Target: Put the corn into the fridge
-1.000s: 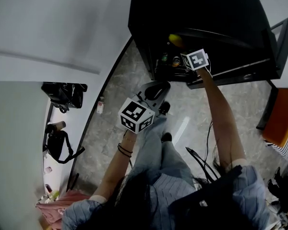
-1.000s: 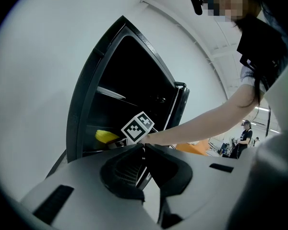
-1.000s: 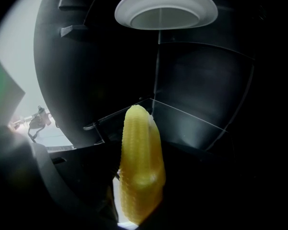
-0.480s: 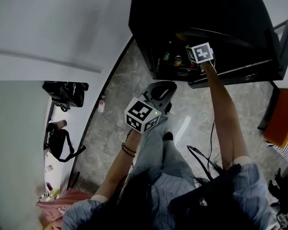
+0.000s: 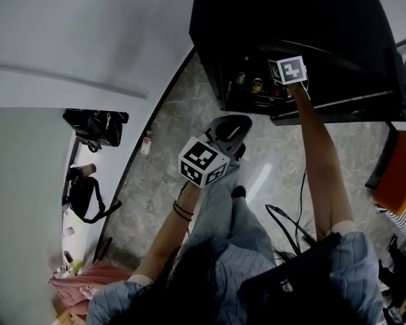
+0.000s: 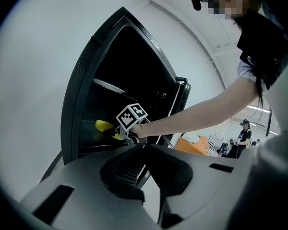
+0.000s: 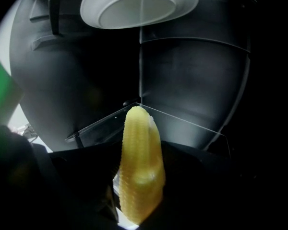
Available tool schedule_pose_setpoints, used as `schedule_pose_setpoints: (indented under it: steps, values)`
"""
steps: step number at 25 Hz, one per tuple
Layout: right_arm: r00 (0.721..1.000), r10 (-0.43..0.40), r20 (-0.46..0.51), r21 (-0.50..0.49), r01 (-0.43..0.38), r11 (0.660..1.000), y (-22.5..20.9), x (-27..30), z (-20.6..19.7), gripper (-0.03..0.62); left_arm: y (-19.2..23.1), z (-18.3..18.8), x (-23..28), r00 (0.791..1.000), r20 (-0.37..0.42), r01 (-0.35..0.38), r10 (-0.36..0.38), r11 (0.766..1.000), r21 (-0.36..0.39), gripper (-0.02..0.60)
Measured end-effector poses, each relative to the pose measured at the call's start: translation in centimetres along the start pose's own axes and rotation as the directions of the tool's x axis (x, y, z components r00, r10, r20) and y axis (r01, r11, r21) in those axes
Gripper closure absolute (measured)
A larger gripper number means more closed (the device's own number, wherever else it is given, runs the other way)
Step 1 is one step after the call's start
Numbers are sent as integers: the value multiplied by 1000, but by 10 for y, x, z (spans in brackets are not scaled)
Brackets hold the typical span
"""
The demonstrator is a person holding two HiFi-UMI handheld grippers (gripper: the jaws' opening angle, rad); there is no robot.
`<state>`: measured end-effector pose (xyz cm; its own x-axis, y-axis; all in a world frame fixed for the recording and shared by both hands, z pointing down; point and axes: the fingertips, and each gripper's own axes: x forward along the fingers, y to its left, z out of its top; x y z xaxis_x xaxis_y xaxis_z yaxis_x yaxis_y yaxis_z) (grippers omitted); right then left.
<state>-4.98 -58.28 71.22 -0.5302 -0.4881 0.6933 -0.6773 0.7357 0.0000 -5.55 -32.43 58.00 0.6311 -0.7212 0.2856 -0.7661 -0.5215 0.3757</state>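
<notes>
Right tool (image 7: pixel 136 188) clamped on the corn (image 7: pixel 140 143), with the cob's tip pointing ahead past the jaws. The corn is inside the open fridge (image 5: pixel 271 19), above the glass shelf (image 7: pixel 187 126), not yet set down. Left tool (image 6: pixel 143 150): jaws together, empty, outside the fridge. Step in hand: placing. Next, by my judgement: lower the cob onto the shelf, open, back out straight.
</notes>
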Motion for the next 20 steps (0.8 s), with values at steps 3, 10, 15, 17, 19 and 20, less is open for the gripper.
schedule_pose_setpoints:
  steps: [3,10,15,17,19,20]
  values:
    - [1000,-15,-2,24,15,1000,-2,-1,-2,342,0,-1,-1,1000,-1,-2,2,1000,-4,574]
    - [1000,-13,-2,67,13,998,-4,-2,-4,342,3,-6,-2,1000,-8,-10,10,1000,-16,574]
    - [999,9,37,90,-12,996,-5,-2,5,342,4,-6,-1,1000,-9,-11,11,1000,-17,574]
    - [999,27,39,117,-31,993,-5,0,2,341,4,-5,-2,1000,-8,-13,13,1000,-19,574]
    - [999,32,33,105,-35,994,-4,-1,2,341,4,-5,-3,1000,-9,-14,14,1000,-20,574]
    - [999,31,27,97,-33,995,-3,-3,2,339,4,-4,-3,1000,-8,-16,16,1000,-21,574]
